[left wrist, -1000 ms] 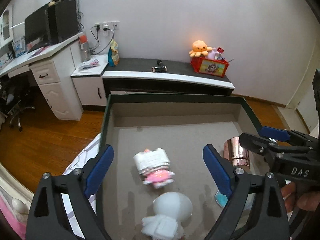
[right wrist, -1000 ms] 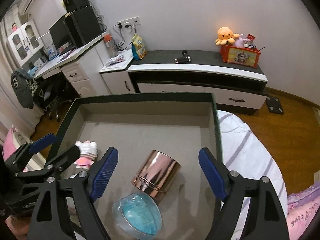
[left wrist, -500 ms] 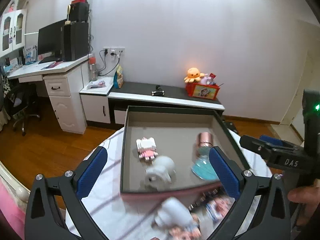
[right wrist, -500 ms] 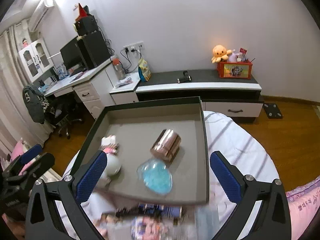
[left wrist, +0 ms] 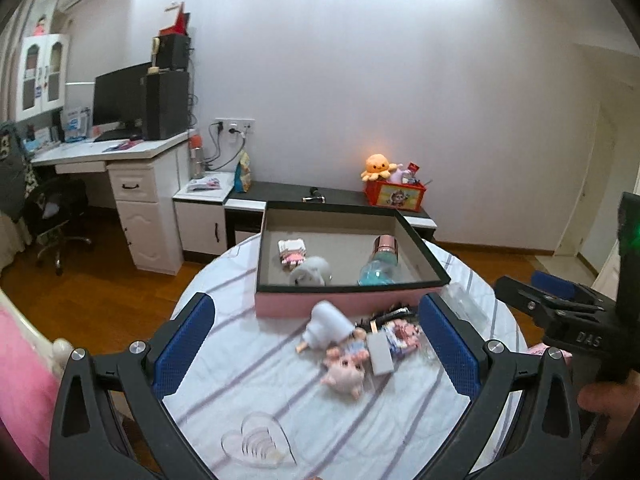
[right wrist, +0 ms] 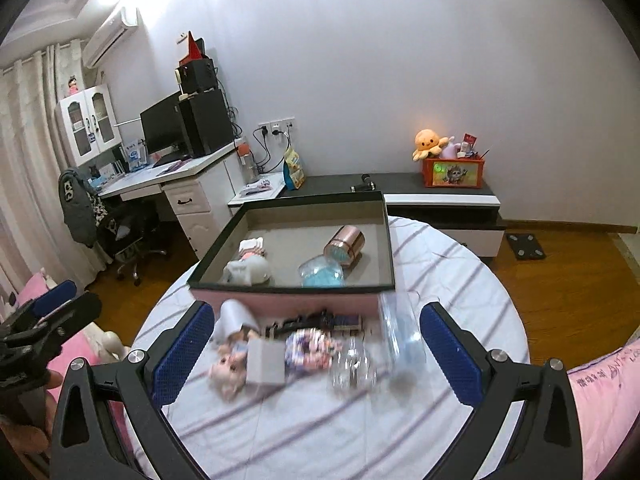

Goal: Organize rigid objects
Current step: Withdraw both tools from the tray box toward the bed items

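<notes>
A pink box with a dark rim (left wrist: pixel 344 306) (right wrist: pixel 288 300) stands at the far side of the round table. Inside lie a rose-gold cup (left wrist: pixel 384 245) (right wrist: pixel 345 246), a blue heart-shaped case (left wrist: pixel 376 274) (right wrist: pixel 322 274), a white round toy (left wrist: pixel 312 271) (right wrist: pixel 248 270) and a small pink-white figure (left wrist: pixel 293 252) (right wrist: pixel 253 249). In front of the box lies a pile: a white toy (left wrist: pixel 326 326), a pink pig doll (left wrist: pixel 346 374) (right wrist: pixel 228 368), a grey block (left wrist: pixel 380 354) (right wrist: pixel 266 362), clear plastic pieces (right wrist: pixel 396 332). My left gripper (left wrist: pixel 316 348) and right gripper (right wrist: pixel 312 352) are open, empty, above the pile.
A clear heart-shaped lid (left wrist: pixel 258 438) lies near the table's front edge. The table has a white striped cloth (right wrist: pixel 452 280). Behind it are a low dark cabinet (left wrist: pixel 288 196), a desk (left wrist: pixel 132 160) and an office chair (right wrist: pixel 128 236). Pink bedding (right wrist: pixel 604 400) is at the right.
Both grippers have pulled back and up from inside the box. The whole table and the pile in front of the box have come into view. Both stay open.
</notes>
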`<state>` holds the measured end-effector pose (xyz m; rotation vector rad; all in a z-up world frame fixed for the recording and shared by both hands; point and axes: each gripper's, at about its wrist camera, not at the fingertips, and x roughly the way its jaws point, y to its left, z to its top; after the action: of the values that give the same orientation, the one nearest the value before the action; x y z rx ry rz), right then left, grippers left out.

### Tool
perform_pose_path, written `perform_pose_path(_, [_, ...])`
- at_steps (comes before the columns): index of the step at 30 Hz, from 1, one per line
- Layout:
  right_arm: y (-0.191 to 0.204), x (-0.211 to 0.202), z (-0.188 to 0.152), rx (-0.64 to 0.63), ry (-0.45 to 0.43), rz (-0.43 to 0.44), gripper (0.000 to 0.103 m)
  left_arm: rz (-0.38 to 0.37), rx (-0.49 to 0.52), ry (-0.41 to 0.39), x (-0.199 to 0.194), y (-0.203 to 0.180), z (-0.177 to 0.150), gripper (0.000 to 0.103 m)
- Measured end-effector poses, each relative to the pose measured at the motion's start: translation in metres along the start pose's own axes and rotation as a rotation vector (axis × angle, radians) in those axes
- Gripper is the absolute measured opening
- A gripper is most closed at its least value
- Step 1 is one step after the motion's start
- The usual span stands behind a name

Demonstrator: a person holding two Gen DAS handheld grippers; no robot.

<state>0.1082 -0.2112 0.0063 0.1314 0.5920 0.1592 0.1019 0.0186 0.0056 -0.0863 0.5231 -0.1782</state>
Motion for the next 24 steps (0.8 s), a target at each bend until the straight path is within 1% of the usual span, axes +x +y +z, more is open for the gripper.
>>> perform_pose_path(6, [0.009, -0.031, -0.018, -0.009, -0.047, -0.010, 0.103, 0.031, 0.001, -0.028, -0.021, -0.011, -0.026, 0.103])
perform_pose_path(13, [0.016, -0.064, -0.039, -0.008, -0.102, -0.029, 0.103, 0.062, -0.007, -0.044, -0.039, -0.018, -0.039, 0.103])
perform_pose_path(24, [0.024, -0.062, -0.057, -0.028, -0.069, -0.019, 0.103, 0.069, -0.003, -0.038, -0.045, -0.023, -0.046, 0.103])
